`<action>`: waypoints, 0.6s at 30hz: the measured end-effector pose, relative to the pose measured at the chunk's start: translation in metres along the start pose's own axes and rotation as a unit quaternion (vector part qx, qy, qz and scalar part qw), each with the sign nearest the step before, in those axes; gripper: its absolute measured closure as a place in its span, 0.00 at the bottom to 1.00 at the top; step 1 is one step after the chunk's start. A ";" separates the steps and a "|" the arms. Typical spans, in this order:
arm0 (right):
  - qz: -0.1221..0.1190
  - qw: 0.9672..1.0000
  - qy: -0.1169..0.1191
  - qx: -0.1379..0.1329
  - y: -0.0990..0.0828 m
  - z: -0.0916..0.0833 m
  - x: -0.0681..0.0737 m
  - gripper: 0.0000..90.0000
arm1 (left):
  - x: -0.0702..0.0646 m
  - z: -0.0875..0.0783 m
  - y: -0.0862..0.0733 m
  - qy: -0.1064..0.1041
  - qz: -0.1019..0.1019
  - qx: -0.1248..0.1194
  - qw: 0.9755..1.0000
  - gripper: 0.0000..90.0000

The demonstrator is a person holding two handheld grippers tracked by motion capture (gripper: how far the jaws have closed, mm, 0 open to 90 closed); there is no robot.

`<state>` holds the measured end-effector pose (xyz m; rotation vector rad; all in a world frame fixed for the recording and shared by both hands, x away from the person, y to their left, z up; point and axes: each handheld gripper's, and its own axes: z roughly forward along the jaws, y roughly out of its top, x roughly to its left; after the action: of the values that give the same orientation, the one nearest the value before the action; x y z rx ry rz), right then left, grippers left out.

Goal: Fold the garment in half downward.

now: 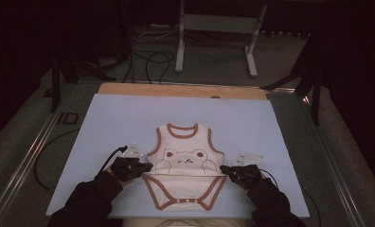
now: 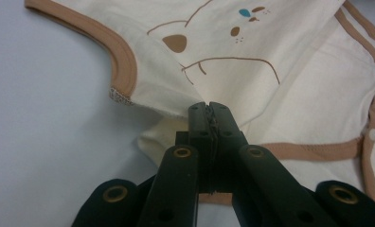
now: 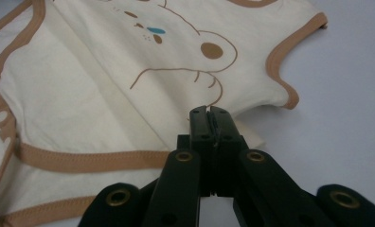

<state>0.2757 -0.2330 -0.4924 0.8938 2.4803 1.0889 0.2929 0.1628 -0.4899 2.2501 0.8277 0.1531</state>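
Black jaws of the left gripper rise from the bottom of the left gripper view, pressed together on a fold of the cream bodysuit at its side edge, just below the brown-trimmed armhole. Cloth is pinched between the pads, and the layer above the fold lifts a little off the layer beneath.

Seen from the right gripper view, the right gripper does the same on the opposite side: its jaws are clamped together on the folded edge of the garment, just below the other armhole.

From the high view, the bodysuit lies flat near the front middle of the pale surface, neck opening toward the far side and the snap-fastened crotch toward the person. Its front carries a line-drawn bear face with brown ears and a small blue mark, and brown trim runs round the neck, armholes and leg openings. A crease crosses the garment at waist level, running between the two grippers.

Both forearms come in from the bottom in dark sleeves, with the left gripper at the garment's left side and the right gripper at its right, at about the same height. A black cable trails from the left gripper across the surface.
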 end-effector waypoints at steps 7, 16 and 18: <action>0.004 1.000 0.011 0.010 -0.009 0.003 0.004 1.00 | 0.001 0.002 -0.006 -0.003 -0.011 0.008 1.000 1.00; 0.008 1.000 0.014 0.025 -0.016 0.009 0.004 1.00 | 0.000 0.010 -0.015 -0.018 -0.023 0.026 0.999 1.00; 0.004 0.999 0.013 0.029 -0.018 0.010 0.004 1.00 | 0.000 0.010 -0.016 -0.018 -0.021 0.027 0.999 1.00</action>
<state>0.2698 -0.2339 -0.5124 0.9133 2.5426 1.0423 0.2876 0.1651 -0.5084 2.2768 0.8689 0.0709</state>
